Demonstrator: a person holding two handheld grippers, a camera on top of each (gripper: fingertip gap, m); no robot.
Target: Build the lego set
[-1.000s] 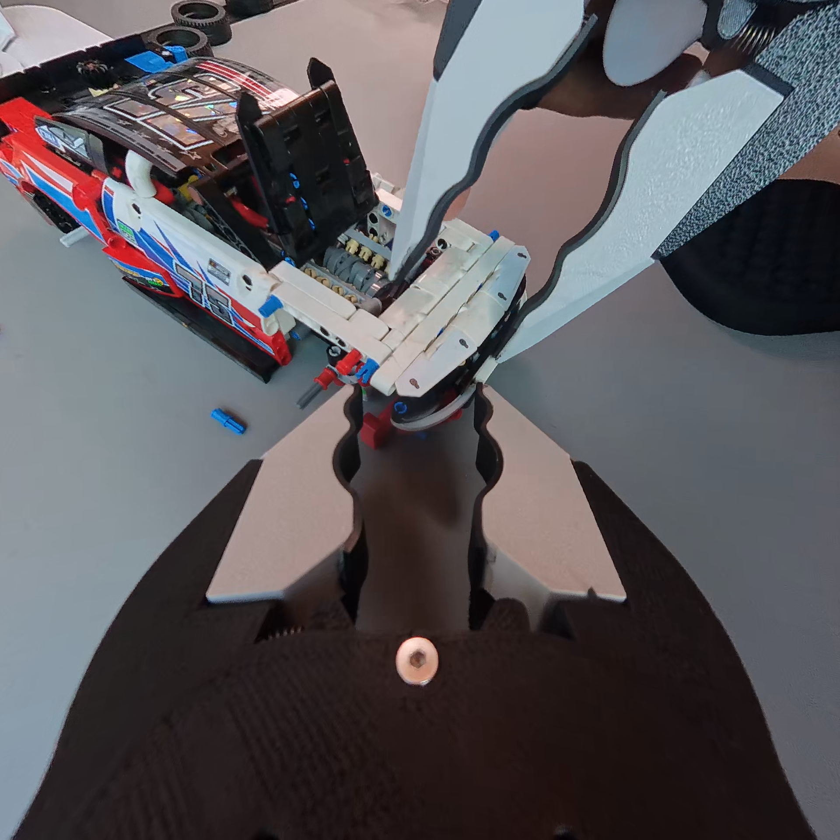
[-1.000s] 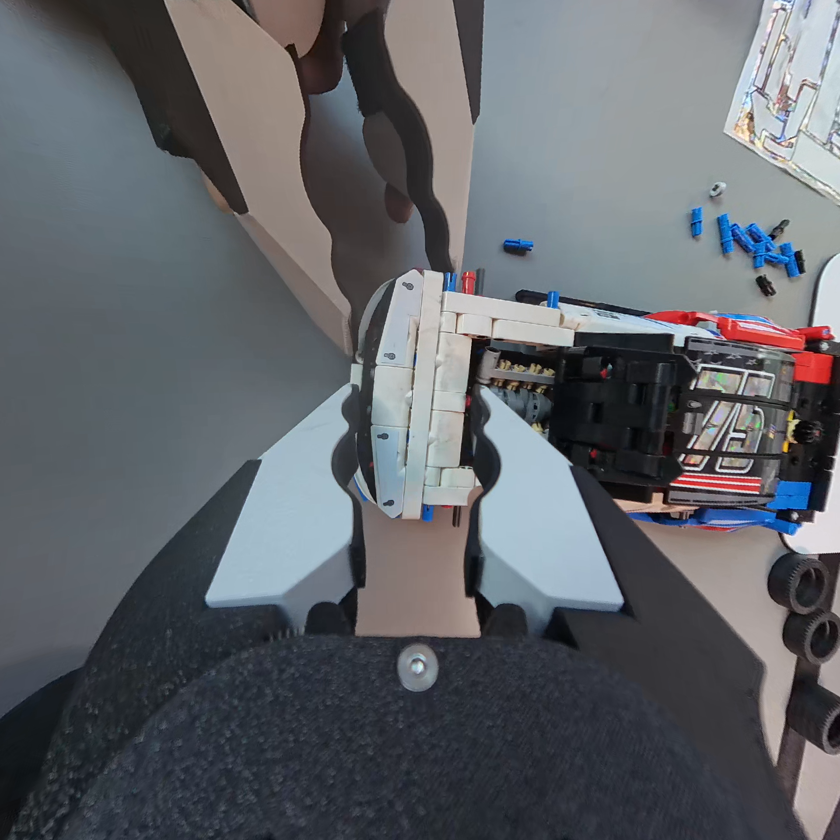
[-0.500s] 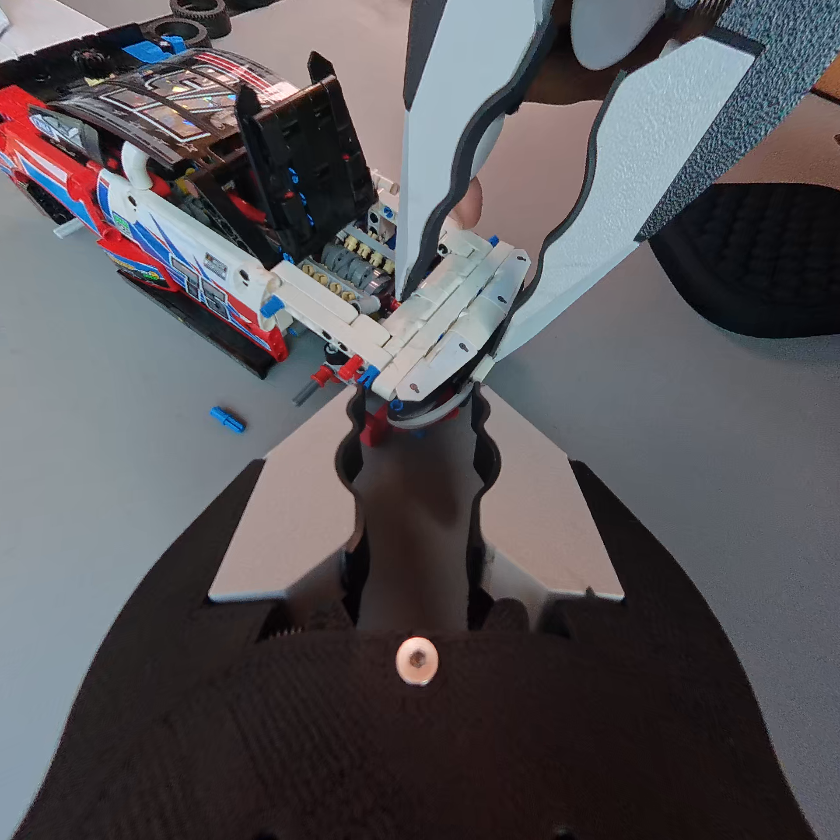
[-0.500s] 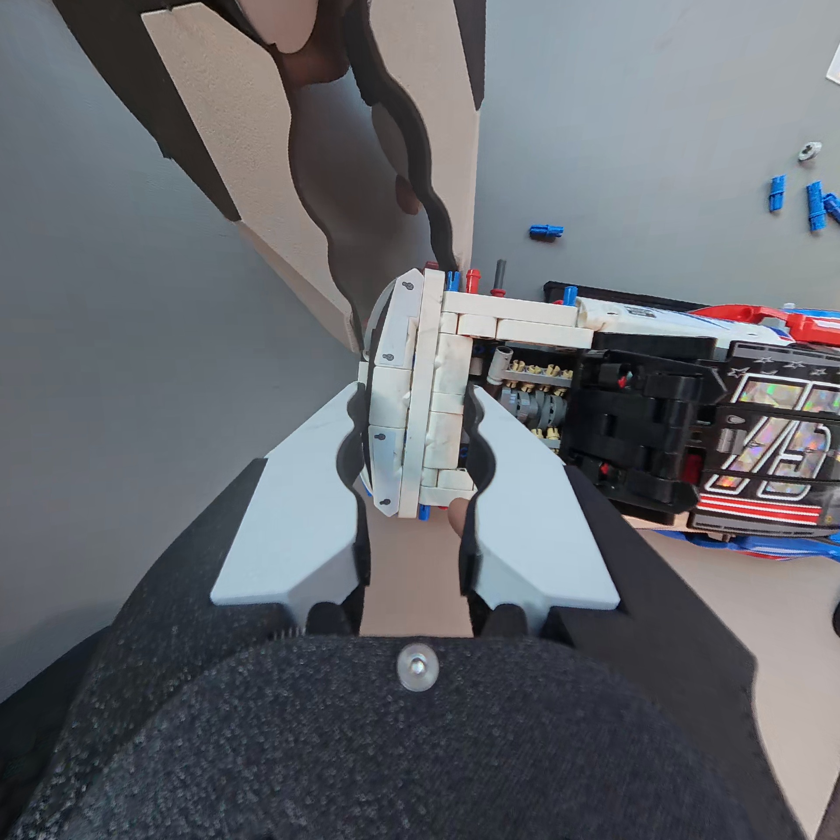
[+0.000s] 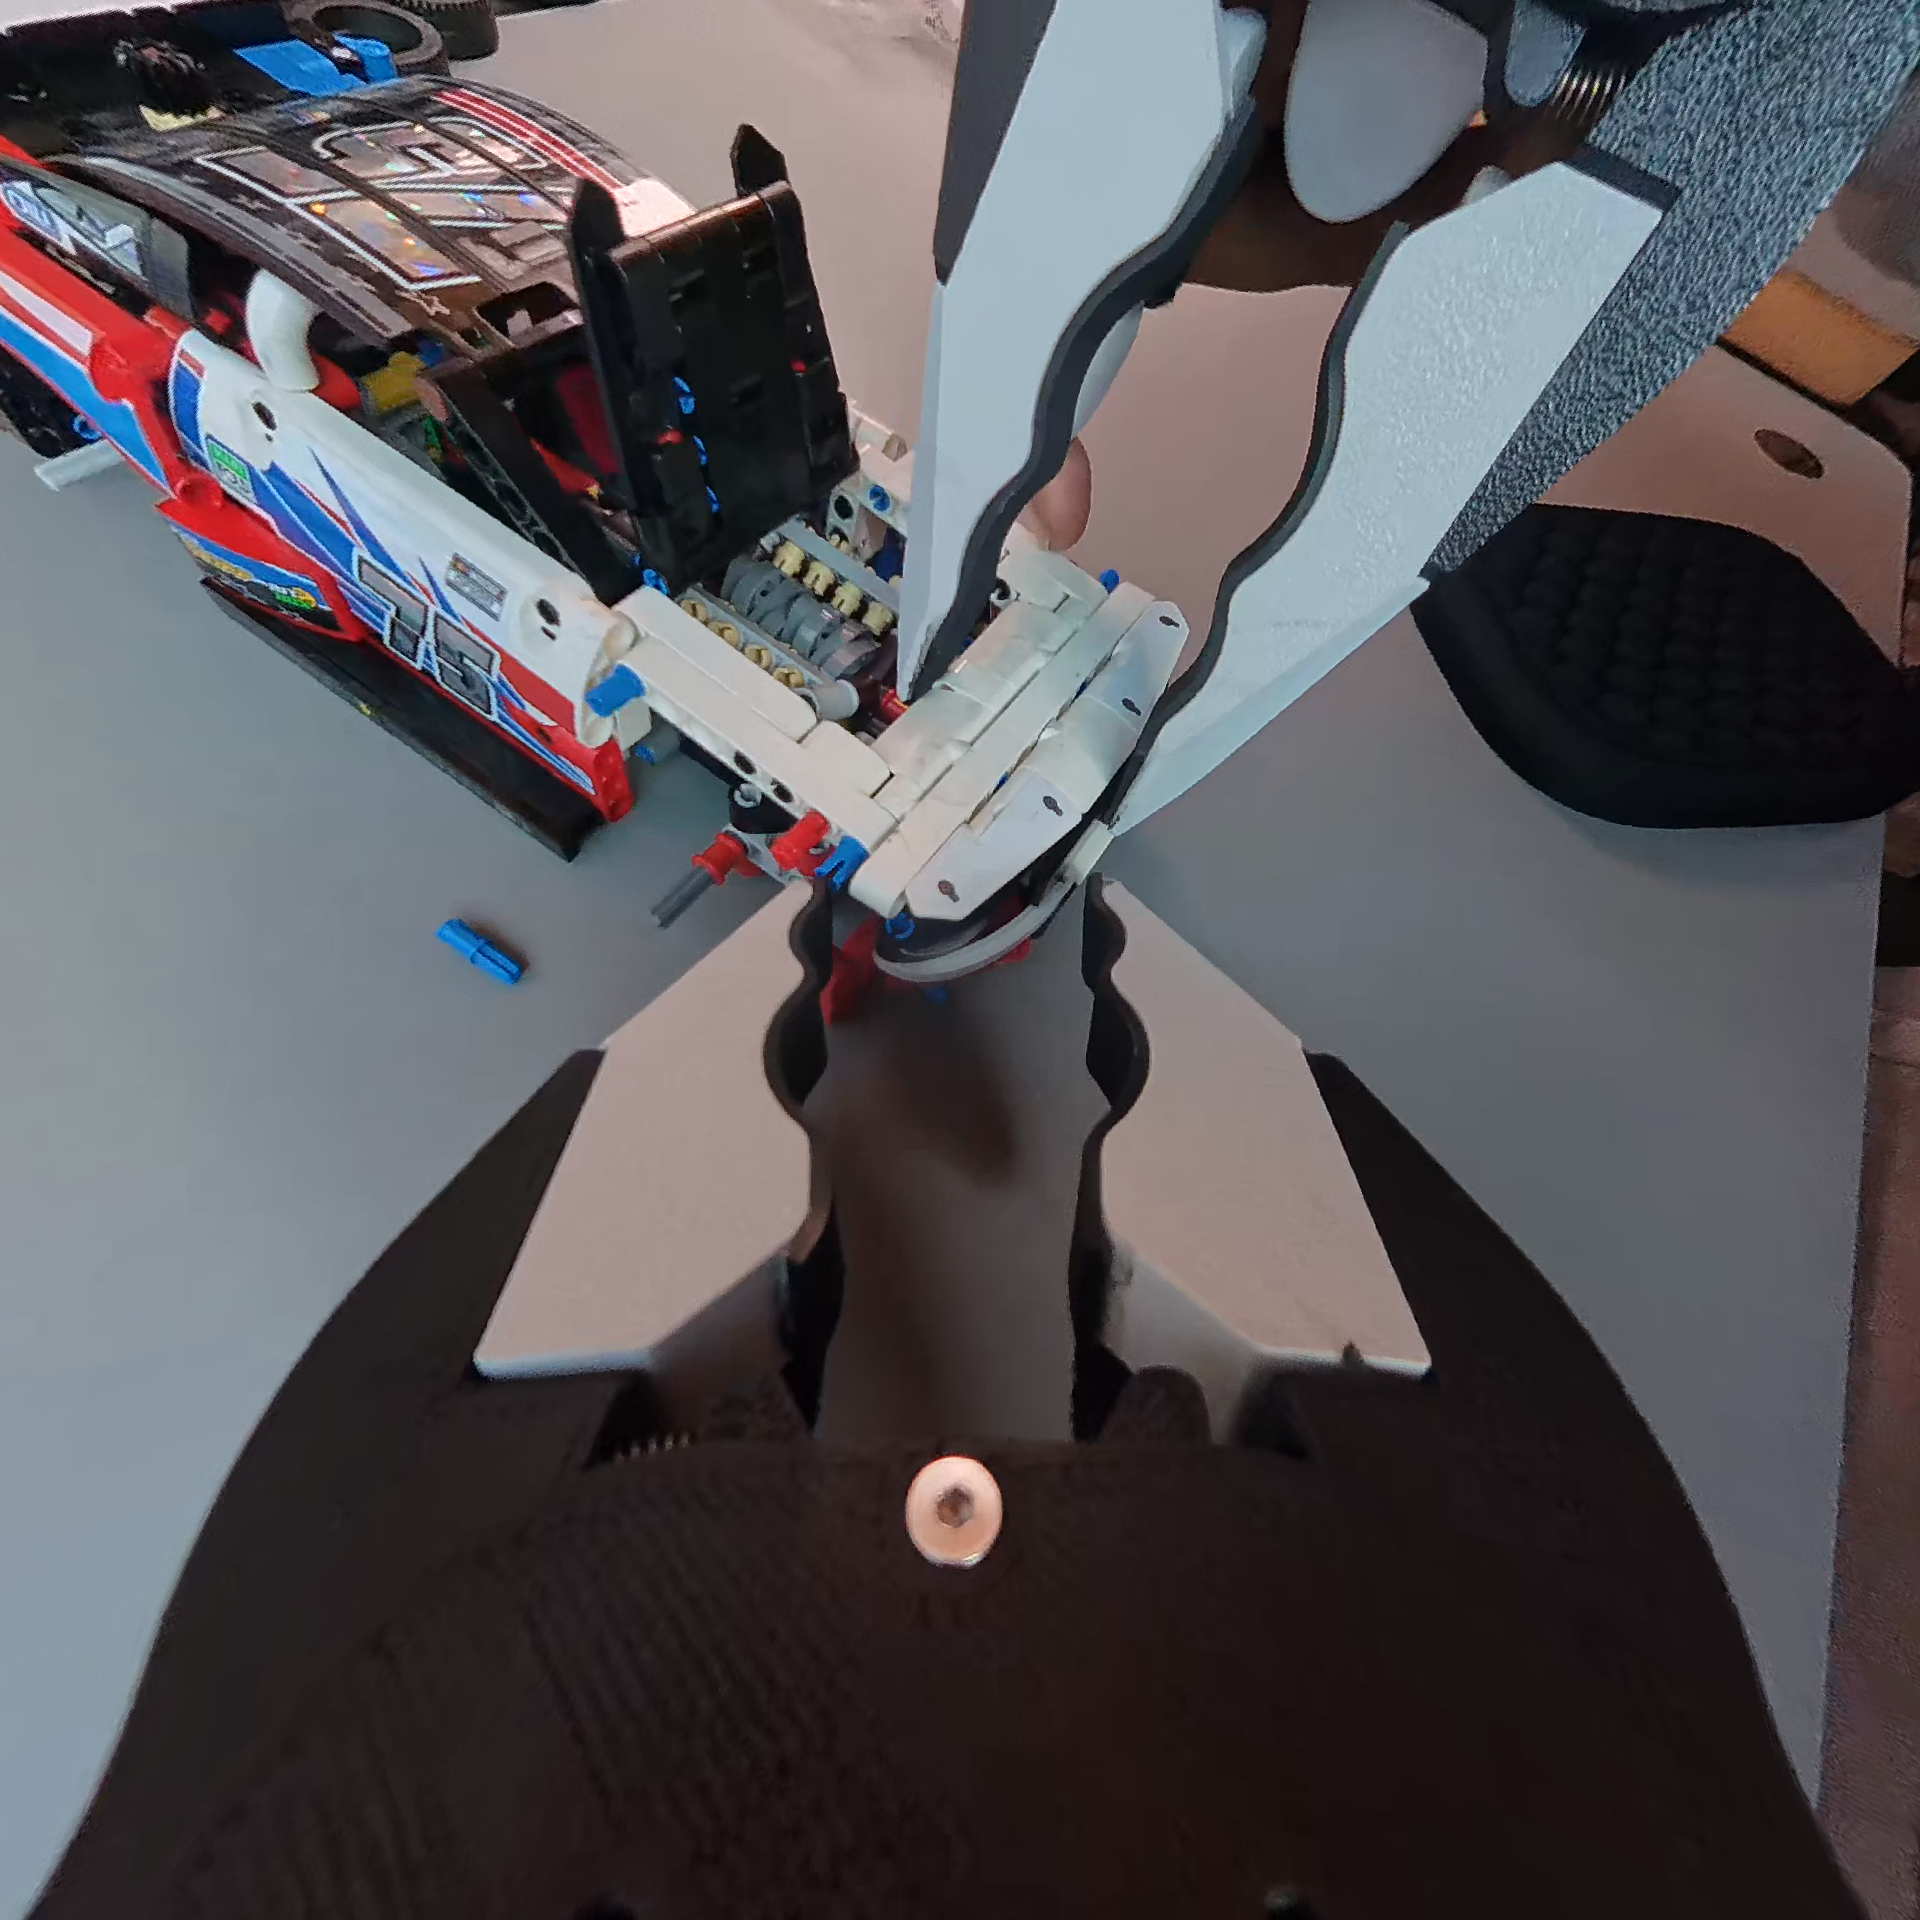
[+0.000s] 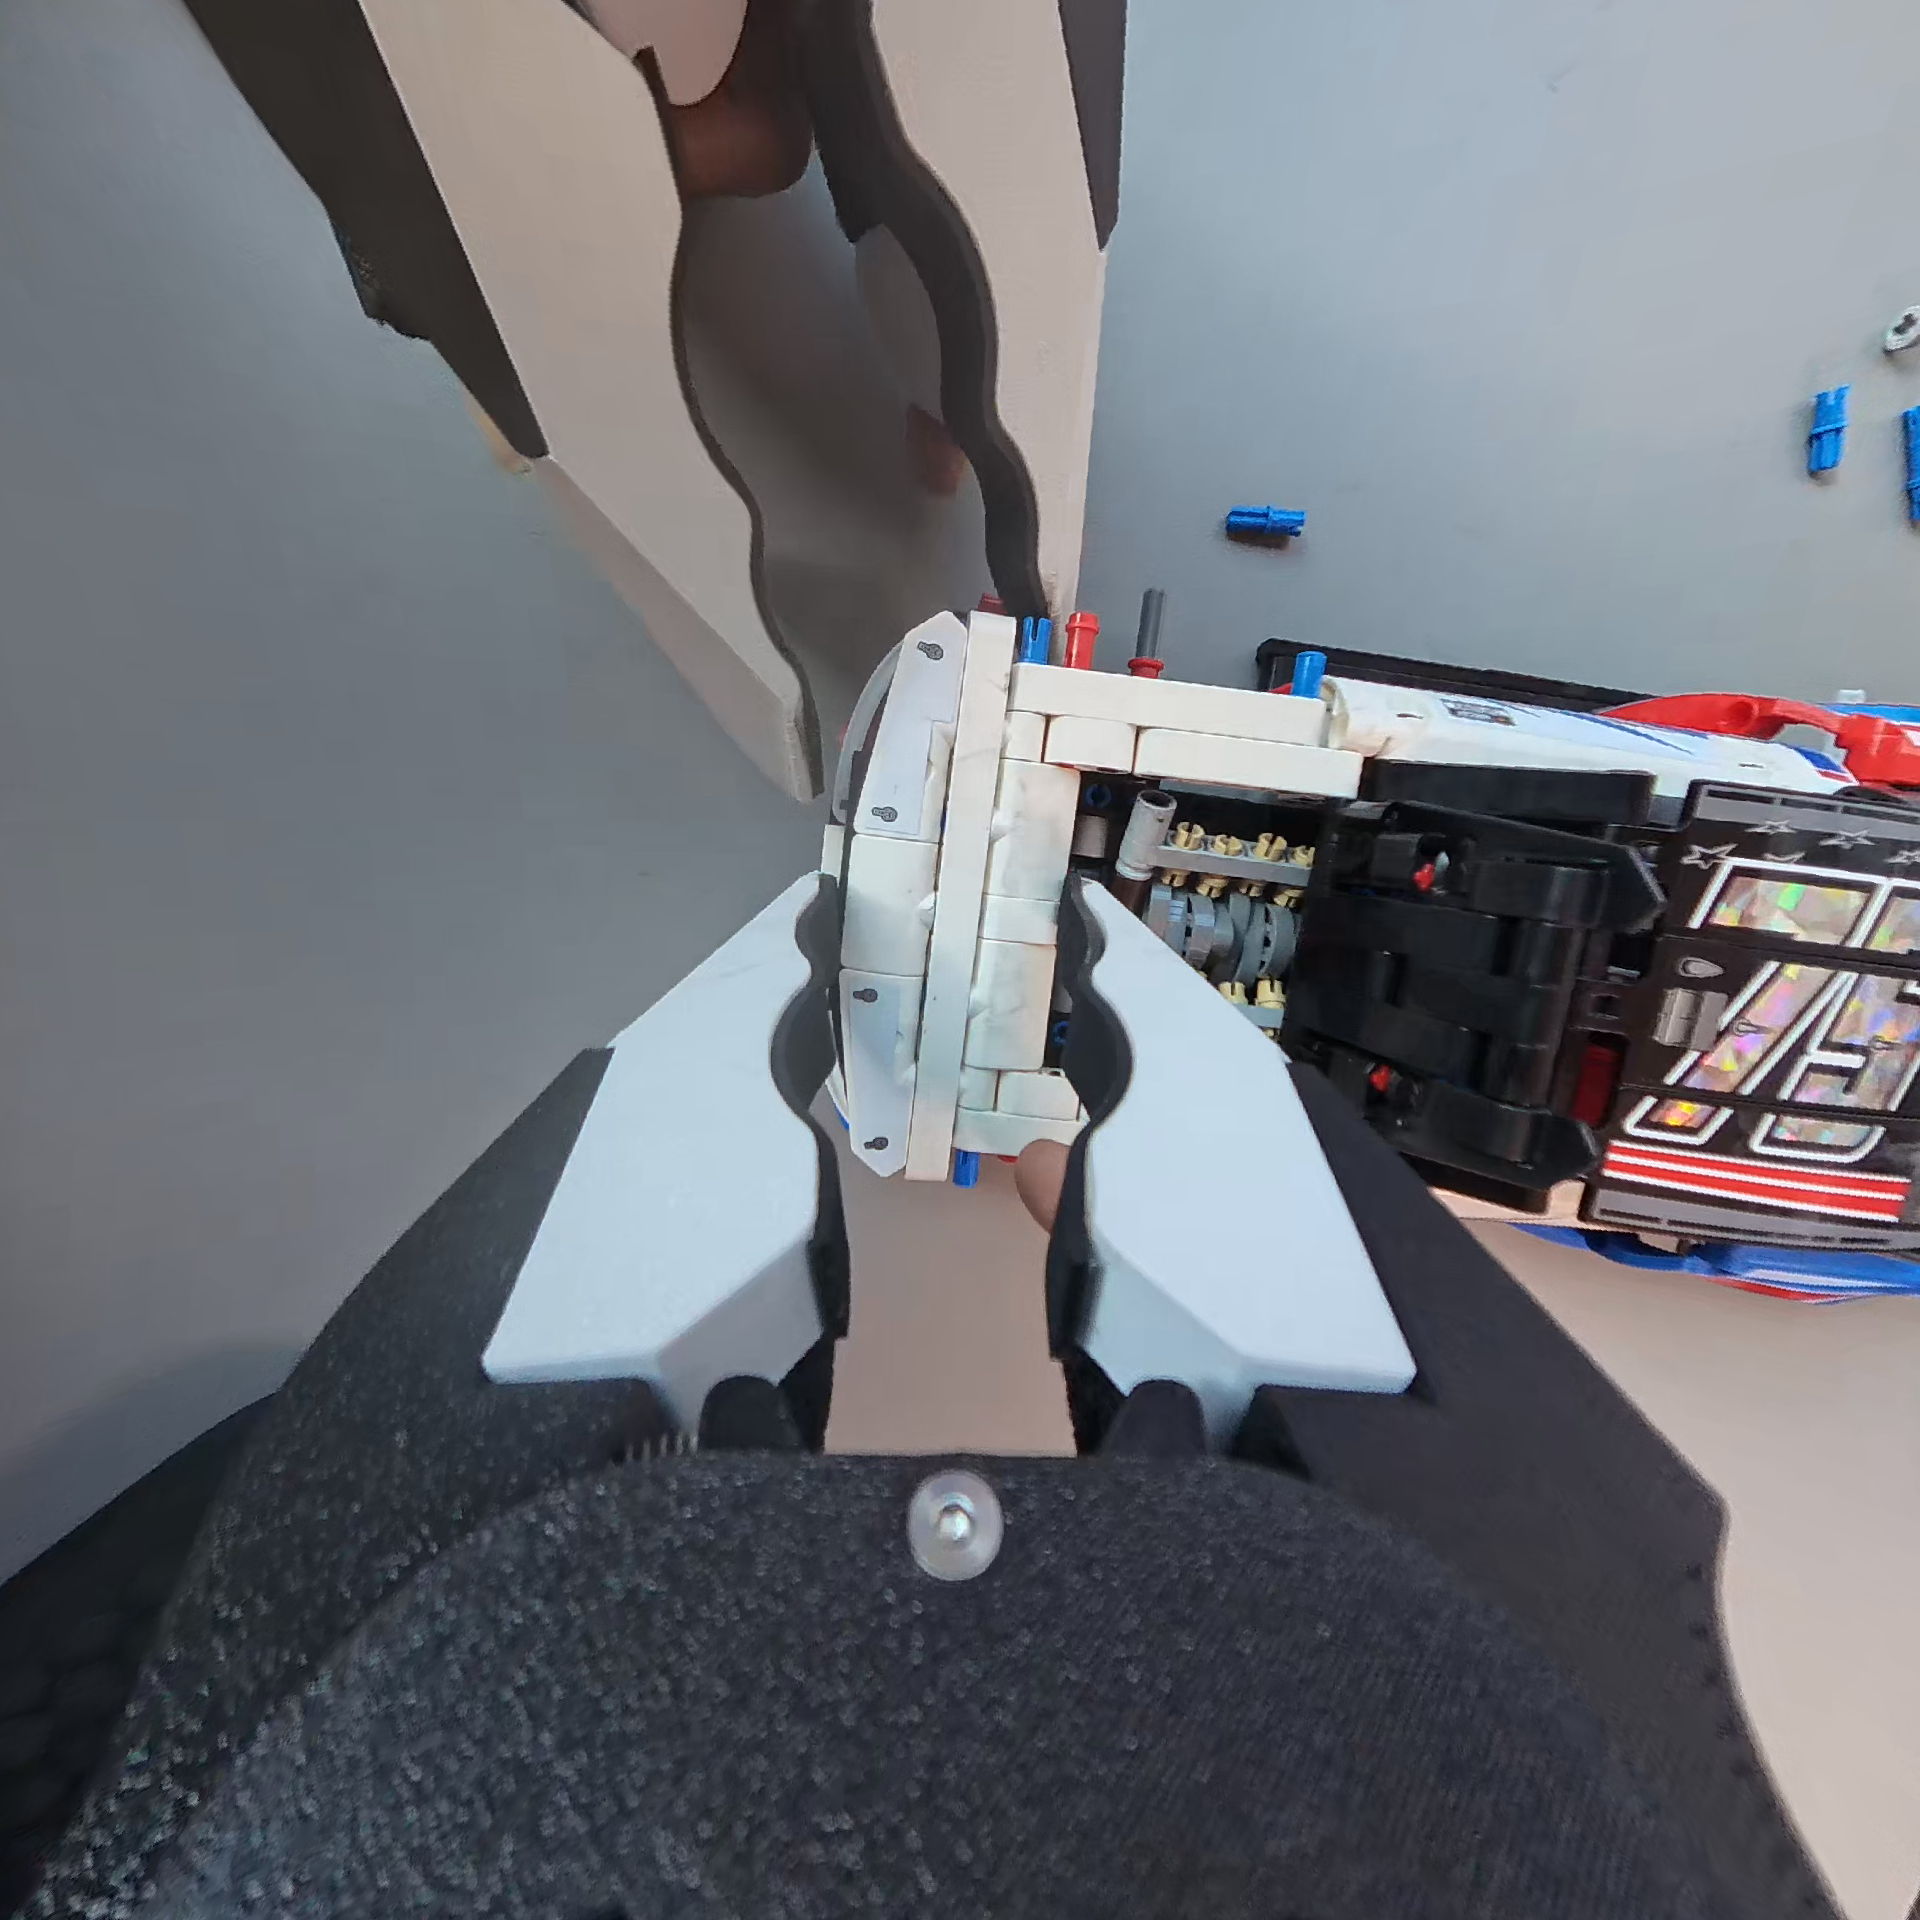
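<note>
A grey table (image 5: 1455, 1039) is seen beneath everything; on it a lego race car (image 5: 395, 582) in white, red, blue and black is laid lengthwise, its black roof panel (image 6: 1808, 997) bearing shiny stickers, and a black hinged cover (image 5: 717, 384) is raised upright behind the exposed grey and tan engine block (image 5: 800, 613). The white front assembly (image 6: 966, 904) of the car is found at the near end of the model, between the two tools. The right gripper (image 6: 940, 904) is clenched across this white front assembly, one finger pressed on its curved outer face and the other set against its inner edge beside the engine; a fingertip (image 6: 1039, 1184) of the person is seen just under the assembly. The left gripper (image 5: 951, 914) is held with its fingers parted, their tips just at the lower edge of the nose near a red piece (image 5: 847, 971); nothing is clamped between them. A black tyre (image 5: 384, 21) is partly seen at the far edge behind the car. A loose blue pin (image 5: 478, 949) is left on the table near the car's side; further blue pins (image 6: 1827, 428) are scattered well apart from it.
</note>
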